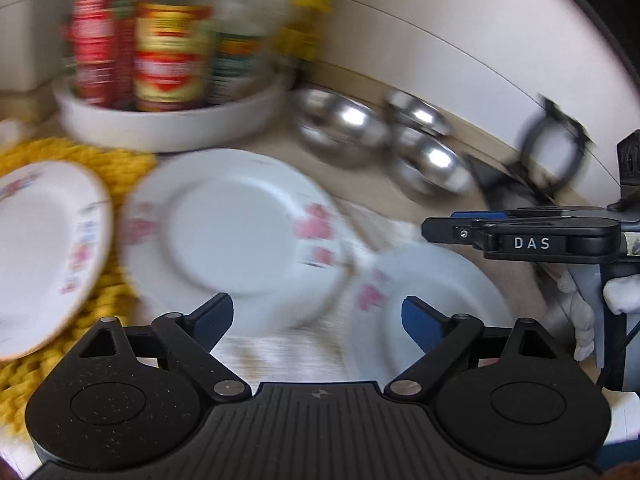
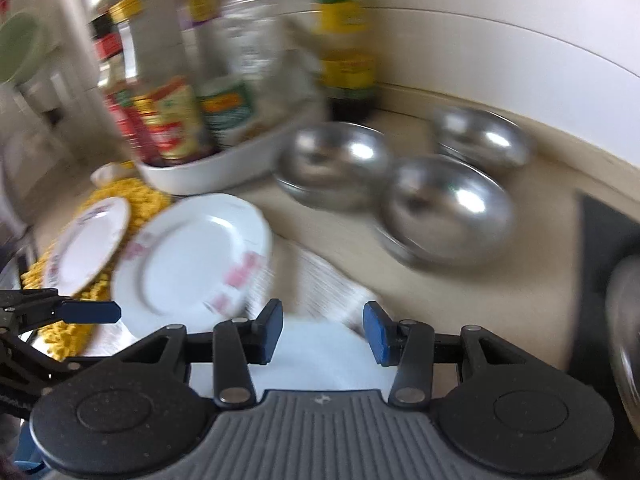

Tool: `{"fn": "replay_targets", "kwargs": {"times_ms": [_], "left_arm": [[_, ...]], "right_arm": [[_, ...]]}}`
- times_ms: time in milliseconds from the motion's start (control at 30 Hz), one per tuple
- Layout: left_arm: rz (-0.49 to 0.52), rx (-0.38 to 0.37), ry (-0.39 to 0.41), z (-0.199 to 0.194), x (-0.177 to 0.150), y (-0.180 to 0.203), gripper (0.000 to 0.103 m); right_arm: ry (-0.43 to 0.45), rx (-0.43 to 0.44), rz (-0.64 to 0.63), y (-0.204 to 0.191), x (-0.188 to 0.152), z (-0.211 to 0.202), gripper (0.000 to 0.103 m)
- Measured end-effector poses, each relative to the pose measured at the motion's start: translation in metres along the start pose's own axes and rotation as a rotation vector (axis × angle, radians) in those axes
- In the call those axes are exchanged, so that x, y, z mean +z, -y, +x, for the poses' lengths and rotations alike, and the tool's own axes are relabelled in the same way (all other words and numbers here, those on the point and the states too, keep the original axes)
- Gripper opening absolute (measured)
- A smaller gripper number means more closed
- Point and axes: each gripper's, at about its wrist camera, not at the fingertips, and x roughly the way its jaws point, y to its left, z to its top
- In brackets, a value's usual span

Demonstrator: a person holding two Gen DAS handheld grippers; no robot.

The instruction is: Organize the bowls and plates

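Three white floral plates lie on the counter: one (image 1: 44,248) on a yellow mat (image 1: 116,168), one (image 1: 236,224) in the middle, one (image 1: 424,304) at the lower right. Three steel bowls (image 1: 344,124) (image 1: 416,110) (image 1: 432,164) sit behind them. My left gripper (image 1: 318,320) is open above the gap between the middle and right plates. My right gripper (image 2: 323,332) is open over a white plate (image 2: 320,356), not touching it as far as I can tell. It shows from the side in the left wrist view (image 1: 460,228). The same bowls (image 2: 336,160) (image 2: 444,208) (image 2: 480,140) and plates (image 2: 196,256) (image 2: 88,240) show in the right wrist view.
A white tray (image 1: 168,128) holding several sauce bottles and jars (image 1: 172,56) stands at the back left, against a white wall. A striped cloth (image 2: 320,280) lies under the plates. A dark mat (image 2: 604,236) is at the right. Both views are motion-blurred.
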Motion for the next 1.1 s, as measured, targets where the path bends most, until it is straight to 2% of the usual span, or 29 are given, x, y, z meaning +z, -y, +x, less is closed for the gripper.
{"fn": "replay_targets", "kwargs": {"times_ms": [100,200,333,433,667,767,867,1000,1100], "left_arm": [[-0.112,0.052,0.007,0.000,0.002,-0.024,0.095],[-0.220,0.060,-0.014,0.008,0.001,-0.041,0.094],[-0.275,0.065,-0.025,0.014,0.000,-0.049,0.094],[-0.311,0.065,-0.020,0.020,0.003,-0.052,0.094],[-0.311,0.091,-0.022,0.035,0.016,-0.052,0.095],[-0.293,0.092,-0.027,0.040,0.020,-0.049,0.101],[-0.283,0.103,-0.027,0.042,0.022,-0.047,0.100],[-0.283,0.122,-0.024,0.038,0.022,-0.051,0.092],[-0.250,0.130,-0.023,0.039,0.022,-0.048,0.096]], "right_arm": [[-0.020,0.065,-0.062,-0.010,0.023,0.028,0.067],[-0.071,0.124,-0.097,-0.015,0.044,0.063,0.067],[-0.115,0.139,-0.105,-0.014,0.060,0.094,0.067],[-0.141,0.202,-0.115,-0.016,0.066,0.106,0.067],[-0.190,0.289,-0.138,-0.017,0.072,0.129,0.067],[-0.196,0.328,-0.144,-0.017,0.071,0.133,0.068],[-0.189,0.329,-0.137,-0.017,0.072,0.132,0.067],[-0.182,0.296,-0.169,-0.021,0.065,0.123,0.067],[-0.185,0.311,-0.168,-0.017,0.062,0.120,0.067]]}}
